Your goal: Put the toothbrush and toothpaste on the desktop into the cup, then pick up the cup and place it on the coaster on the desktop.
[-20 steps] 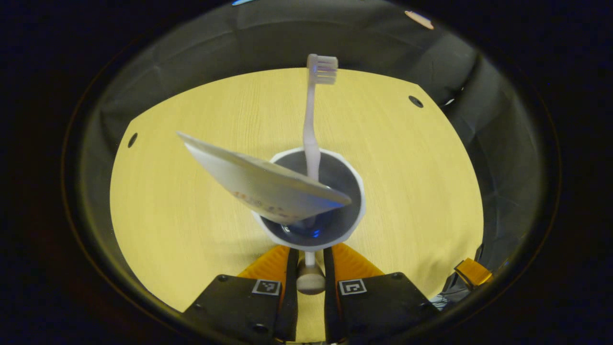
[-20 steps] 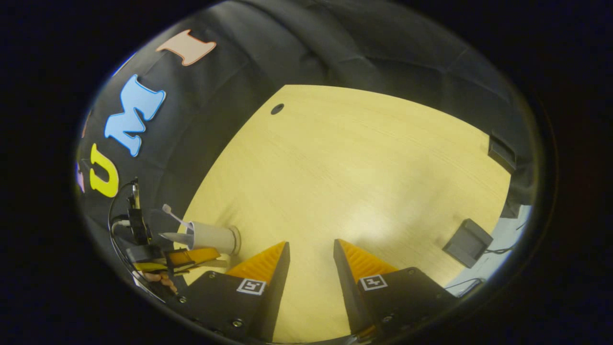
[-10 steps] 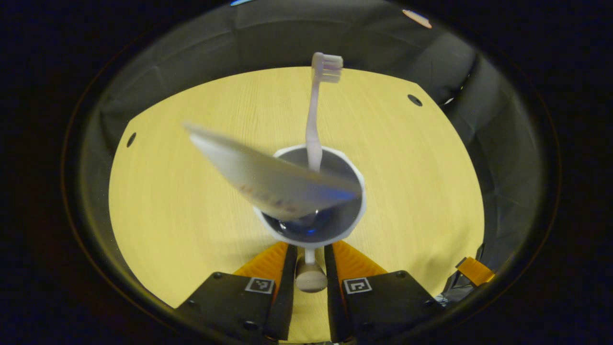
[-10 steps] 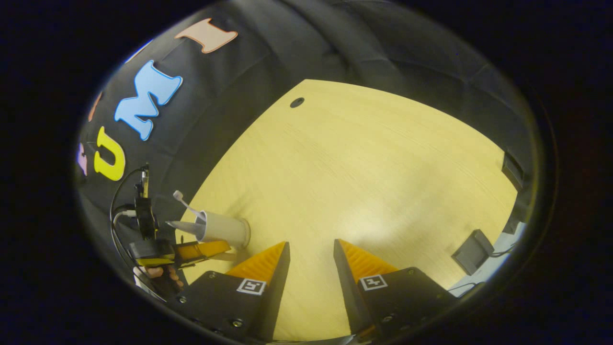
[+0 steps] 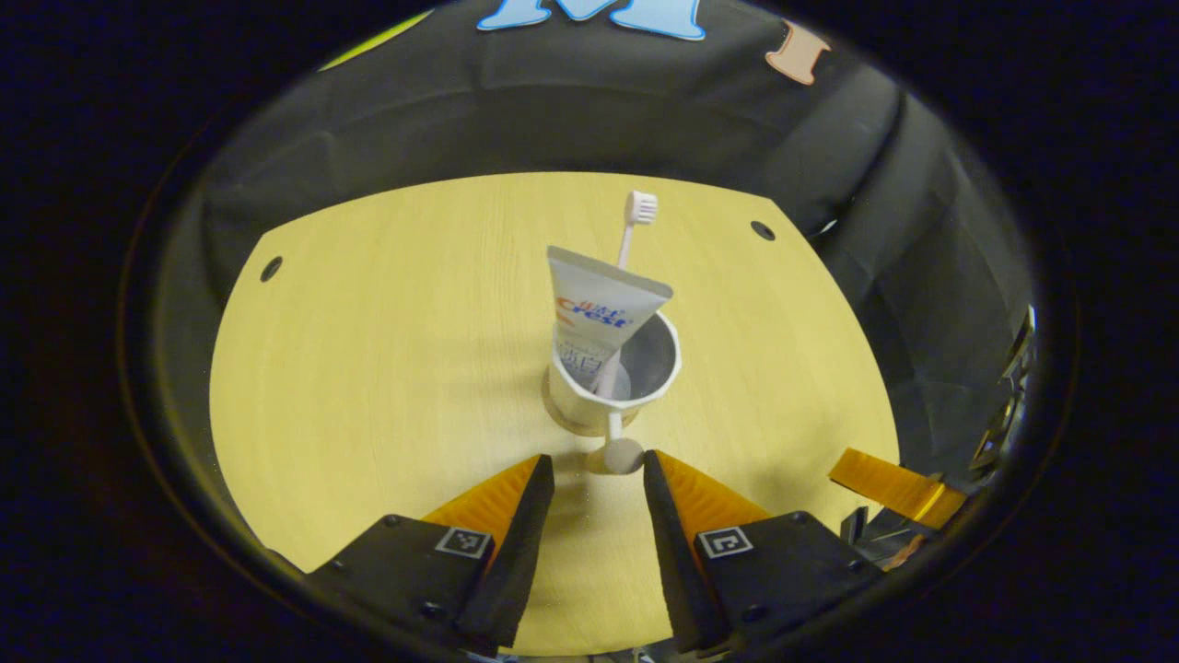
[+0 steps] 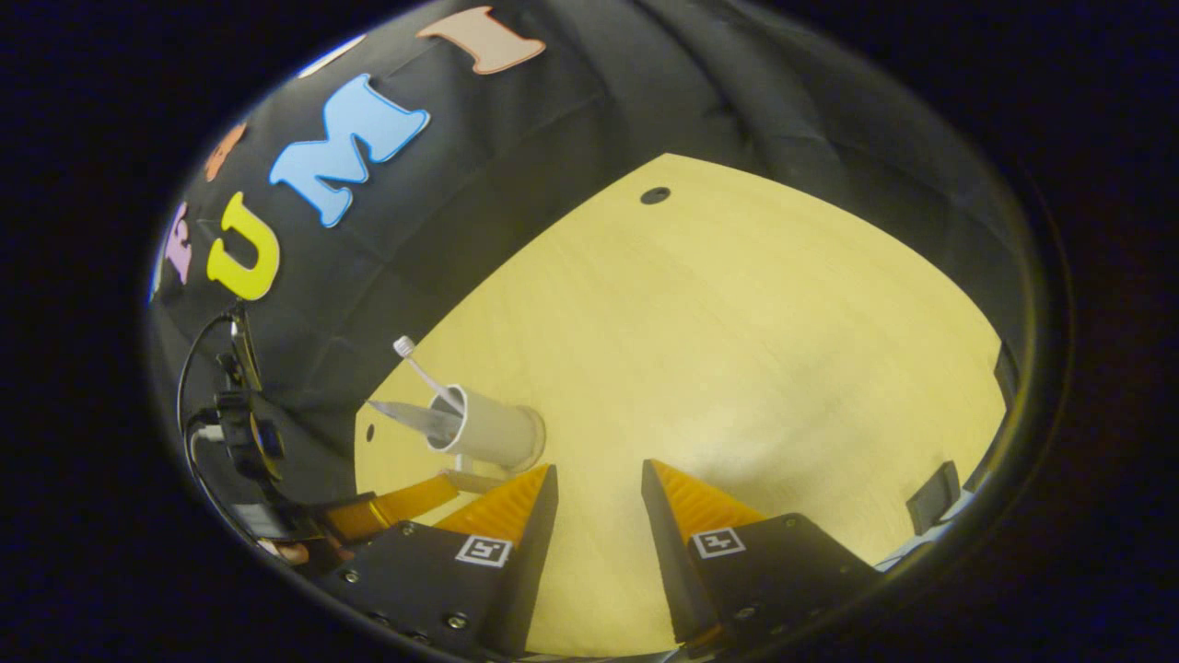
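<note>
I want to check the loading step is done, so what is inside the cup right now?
Inside the cup stand the toothpaste, crimped end up, and the toothbrush, bristles up. Their lower ends and the cup's bottom are hidden by its wall and the tube.

Your booth is dim; only the yellow desktop is well lit, from above. In the right gripper view a soft glare patch sits near the desktop's near edge. In the left gripper view the cup casts a faint shadow toward the left edge, and the frame is sharp, with no motion blur. Fisheye distortion bows the desktop's edges, and the wall falls to near black at the rims.
</note>
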The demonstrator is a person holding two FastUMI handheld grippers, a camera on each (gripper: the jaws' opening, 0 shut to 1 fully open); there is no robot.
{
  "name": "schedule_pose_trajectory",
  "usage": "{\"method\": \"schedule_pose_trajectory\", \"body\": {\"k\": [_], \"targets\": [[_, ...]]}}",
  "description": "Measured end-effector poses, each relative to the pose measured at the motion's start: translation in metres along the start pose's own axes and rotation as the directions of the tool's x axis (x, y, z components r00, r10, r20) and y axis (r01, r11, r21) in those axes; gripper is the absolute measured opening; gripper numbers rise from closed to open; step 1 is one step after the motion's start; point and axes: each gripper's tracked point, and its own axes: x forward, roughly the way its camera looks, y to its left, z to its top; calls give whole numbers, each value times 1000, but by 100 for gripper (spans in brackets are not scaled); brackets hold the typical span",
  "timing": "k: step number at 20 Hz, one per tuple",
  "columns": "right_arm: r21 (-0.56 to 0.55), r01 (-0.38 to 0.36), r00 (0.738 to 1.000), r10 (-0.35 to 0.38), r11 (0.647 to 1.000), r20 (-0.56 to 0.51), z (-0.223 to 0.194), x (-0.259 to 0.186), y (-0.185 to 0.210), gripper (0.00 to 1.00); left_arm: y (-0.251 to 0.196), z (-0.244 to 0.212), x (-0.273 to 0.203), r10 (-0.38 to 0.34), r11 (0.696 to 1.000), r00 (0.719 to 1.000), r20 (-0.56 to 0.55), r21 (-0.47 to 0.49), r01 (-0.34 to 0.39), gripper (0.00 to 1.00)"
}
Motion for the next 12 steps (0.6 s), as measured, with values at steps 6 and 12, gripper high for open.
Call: {"method": "schedule_pose_trajectory", "body": {"k": [6,12], "targets": [[-231,-14,973,66,973,219,41,-42,84,56,49,19,-95,9,998,958,285,-61,8,70],[-436,56,846,189,898,499,96,-114,173,56,72,85,-227,27,1000,763,646,-17,-20,72]]}}
